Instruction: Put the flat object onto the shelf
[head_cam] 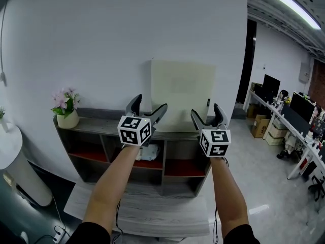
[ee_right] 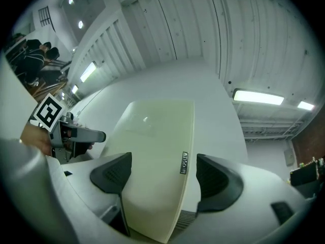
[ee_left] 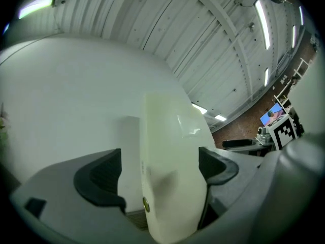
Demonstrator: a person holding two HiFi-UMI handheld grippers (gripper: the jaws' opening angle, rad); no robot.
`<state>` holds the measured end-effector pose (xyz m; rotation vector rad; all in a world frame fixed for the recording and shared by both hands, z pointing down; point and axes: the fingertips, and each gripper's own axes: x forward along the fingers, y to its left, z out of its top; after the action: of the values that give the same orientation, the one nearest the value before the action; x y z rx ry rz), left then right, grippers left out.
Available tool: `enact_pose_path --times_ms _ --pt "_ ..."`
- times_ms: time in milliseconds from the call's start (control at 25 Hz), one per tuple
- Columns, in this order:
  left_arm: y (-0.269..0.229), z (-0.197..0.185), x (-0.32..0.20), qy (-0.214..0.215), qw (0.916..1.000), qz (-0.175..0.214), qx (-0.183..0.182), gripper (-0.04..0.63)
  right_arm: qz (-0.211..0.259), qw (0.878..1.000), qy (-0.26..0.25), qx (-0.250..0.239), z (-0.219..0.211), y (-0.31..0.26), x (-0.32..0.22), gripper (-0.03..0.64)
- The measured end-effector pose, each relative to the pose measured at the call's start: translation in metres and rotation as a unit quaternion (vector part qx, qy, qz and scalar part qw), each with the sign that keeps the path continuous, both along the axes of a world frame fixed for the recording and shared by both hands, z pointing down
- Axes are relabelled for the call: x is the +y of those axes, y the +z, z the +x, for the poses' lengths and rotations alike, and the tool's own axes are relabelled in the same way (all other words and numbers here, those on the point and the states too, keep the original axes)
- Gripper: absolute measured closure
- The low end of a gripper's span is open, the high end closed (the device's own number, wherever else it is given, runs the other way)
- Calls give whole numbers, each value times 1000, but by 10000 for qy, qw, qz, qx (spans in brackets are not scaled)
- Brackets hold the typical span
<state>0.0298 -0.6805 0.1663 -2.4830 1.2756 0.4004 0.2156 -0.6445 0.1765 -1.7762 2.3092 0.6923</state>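
Jaws wide and unclamped astride the flat panel (head_cam: pixel 183 93) standing at 12 o'clock on the shelf (head_cam: pixel 94 122), left gripper (head_cam: pixel 150 105) and right gripper (head_cam: pixel 206 112) should back off evenly toward 6 o'clock without nudging it

Bottom edge of the flat panel (head_cam: pixel 183 93) is tucked behind the left gripper (head_cam: pixel 150 103) and right gripper (head_cam: pixel 205 111) — can't tell if it's touching the shelf (head_cam: pixel 99 123) top.

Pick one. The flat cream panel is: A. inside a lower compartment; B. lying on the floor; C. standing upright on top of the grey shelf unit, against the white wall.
C: the flat cream panel stands upright on top of the grey shelf unit, against the white wall.
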Motion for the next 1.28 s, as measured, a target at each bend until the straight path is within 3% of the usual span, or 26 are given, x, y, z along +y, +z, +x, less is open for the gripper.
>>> enact_pose_path --times_ms 200,240,280,360,440,520,640,880,1280 --pt "9 -14 49 -130 9993 350 -34 133 354 9980 -86 526 -11 8 43 244" --pt "13 -17 60 -168 9989 435 -41 164 458 9972 -63 588 -10 10 53 323" --pt "16 -20 71 -222 9984 521 -22 237 554 9969 -57 563 -9 12 63 416" --pt "25 -27 90 -345 9973 651 46 397 701 9969 -103 352 -9 17 84 514" --pt "38 -30 104 -425 9969 653 134 525 786 9967 -160 139 -12 24 105 571" --pt "53 -32 116 -398 9975 532 240 583 778 9968 -197 7 -18 33 123 586" --pt "80 -36 132 -366 9984 265 340 589 716 9971 -190 -150 -26 49 149 591" --pt "140 -27 160 -344 9991 -169 184 589 366 9993 78 -59 -27 100 167 591" --pt "187 -40 177 -431 9977 -510 120 589 -120 9997 154 -126 -35 151 182 592"
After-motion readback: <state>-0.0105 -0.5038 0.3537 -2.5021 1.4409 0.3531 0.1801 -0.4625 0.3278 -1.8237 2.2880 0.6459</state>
